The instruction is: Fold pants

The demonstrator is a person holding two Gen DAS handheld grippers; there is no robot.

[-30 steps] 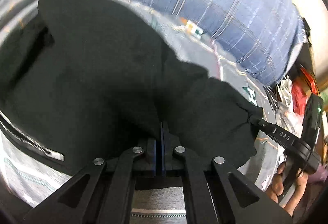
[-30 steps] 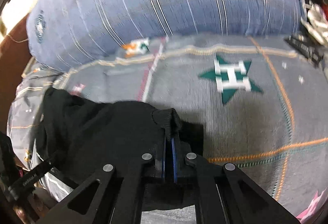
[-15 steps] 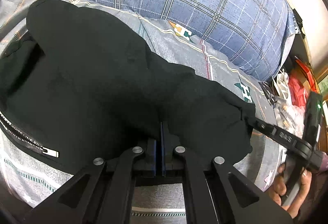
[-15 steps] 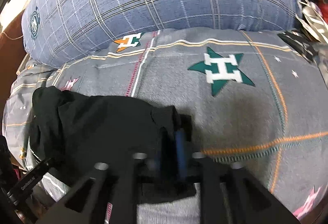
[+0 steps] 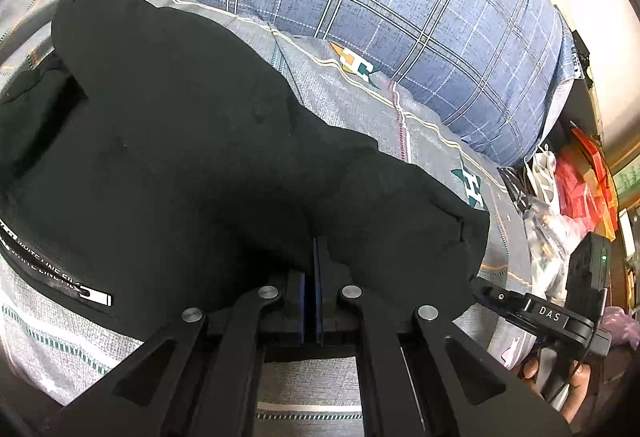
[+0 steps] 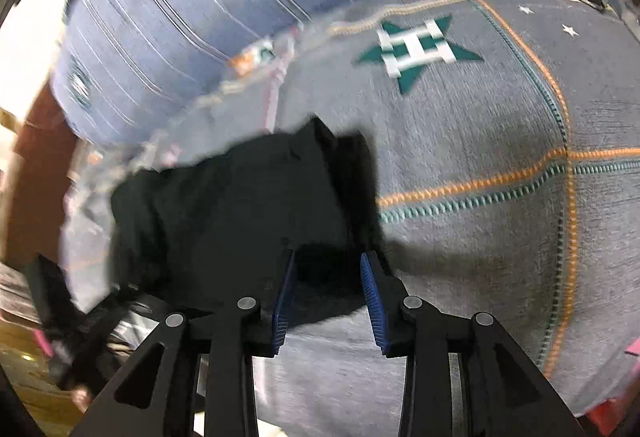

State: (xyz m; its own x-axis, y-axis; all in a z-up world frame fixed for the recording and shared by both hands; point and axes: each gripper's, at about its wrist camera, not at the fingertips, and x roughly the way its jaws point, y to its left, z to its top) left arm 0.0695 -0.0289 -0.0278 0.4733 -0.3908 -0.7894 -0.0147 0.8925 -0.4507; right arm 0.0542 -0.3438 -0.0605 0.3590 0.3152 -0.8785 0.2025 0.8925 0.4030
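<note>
Black pants (image 5: 192,165) lie bunched on a grey patterned bedspread (image 5: 424,133). A white-lettered zipper (image 5: 60,273) shows at their left edge. My left gripper (image 5: 314,249) is shut on a fold of the pants near their front edge. My right gripper (image 6: 328,269) is open, its blue pads (image 6: 370,289) on either side of the pants' corner (image 6: 256,213), which lies slack on the bed. The right gripper also shows in the left wrist view (image 5: 548,313), beside the pants' right end.
A big blue plaid pillow (image 5: 400,17) lies along the far side of the bed. Bags and red packets (image 5: 568,189) are piled at the right bed edge. A green star logo (image 6: 416,49) marks the bedspread beyond the right gripper.
My right gripper has opened and let go of the pants' corner, which dropped onto the bed. My left gripper stays shut on the pants and has barely moved.
</note>
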